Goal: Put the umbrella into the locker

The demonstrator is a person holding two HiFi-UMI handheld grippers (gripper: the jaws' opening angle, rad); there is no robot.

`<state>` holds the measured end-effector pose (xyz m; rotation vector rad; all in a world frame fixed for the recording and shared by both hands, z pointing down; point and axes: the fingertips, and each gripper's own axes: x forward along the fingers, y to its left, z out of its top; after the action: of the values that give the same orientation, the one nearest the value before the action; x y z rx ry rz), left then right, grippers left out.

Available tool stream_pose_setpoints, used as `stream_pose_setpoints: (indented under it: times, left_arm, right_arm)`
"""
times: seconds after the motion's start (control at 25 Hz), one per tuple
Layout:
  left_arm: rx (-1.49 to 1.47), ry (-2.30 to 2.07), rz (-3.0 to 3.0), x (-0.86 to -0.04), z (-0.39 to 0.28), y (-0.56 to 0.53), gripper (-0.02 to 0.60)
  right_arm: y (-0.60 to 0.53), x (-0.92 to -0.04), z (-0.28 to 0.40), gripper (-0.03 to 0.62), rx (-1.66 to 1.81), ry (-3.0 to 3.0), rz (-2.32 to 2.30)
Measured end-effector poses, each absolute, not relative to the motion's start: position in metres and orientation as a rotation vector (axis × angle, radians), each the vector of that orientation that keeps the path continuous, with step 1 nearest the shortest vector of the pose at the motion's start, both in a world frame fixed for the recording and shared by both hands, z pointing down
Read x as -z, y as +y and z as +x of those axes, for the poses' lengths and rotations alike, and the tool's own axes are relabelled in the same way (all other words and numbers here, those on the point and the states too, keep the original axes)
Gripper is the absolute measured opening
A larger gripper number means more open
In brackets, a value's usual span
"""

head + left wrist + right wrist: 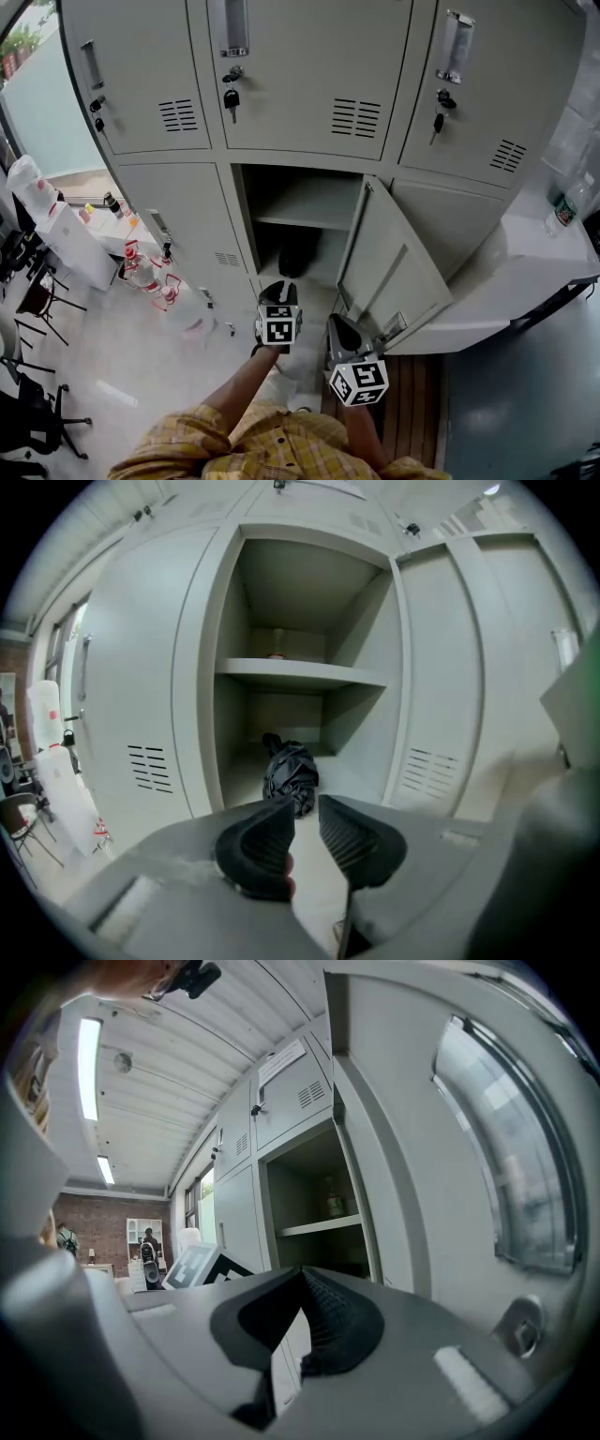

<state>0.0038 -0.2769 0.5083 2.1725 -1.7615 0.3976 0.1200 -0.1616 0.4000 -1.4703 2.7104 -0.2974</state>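
The black folded umbrella (291, 775) lies on the floor of the open locker's lower compartment (281, 752), and it shows as a dark shape (298, 253) in the head view. My left gripper (306, 803) is in front of the locker opening, apart from the umbrella, its jaws a narrow gap apart with nothing between them. It shows below the opening (281, 286) in the head view. My right gripper (337, 323) is beside the open locker door (389, 267), its jaws (302, 1274) closed together and empty.
A small object (276, 655) stands on the locker's upper shelf. Keys (231, 98) hang from the closed doors above. Water bottles (141, 272) stand on the floor at the left, near chairs. A white counter (525, 262) with a bottle (565, 208) is at the right.
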Motion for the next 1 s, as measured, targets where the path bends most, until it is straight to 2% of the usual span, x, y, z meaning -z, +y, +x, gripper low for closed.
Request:
stream_pose_setpoints:
  times: [0.08, 0.16, 1.0]
  left_arm:
    - [-0.367, -1.769, 2.165, -0.502, 0.003, -0.26, 0.055]
    - [-0.32, -1.763, 2.173, -0.494, 0.005, -0.245, -0.005]
    - [-0.004, -1.736, 2.339, -0.418, 0.013, -0.15, -0.005]
  right_arm:
    - [-0.156, -0.4, 0.12, 0.0, 0.293, 2.713, -1.466]
    - [-0.151, -0.399, 0.12, -0.002, 0.289, 2.717, -1.463]
    - [-0.121, -0.383, 0.111, -0.002, 0.247, 2.718, -1.427]
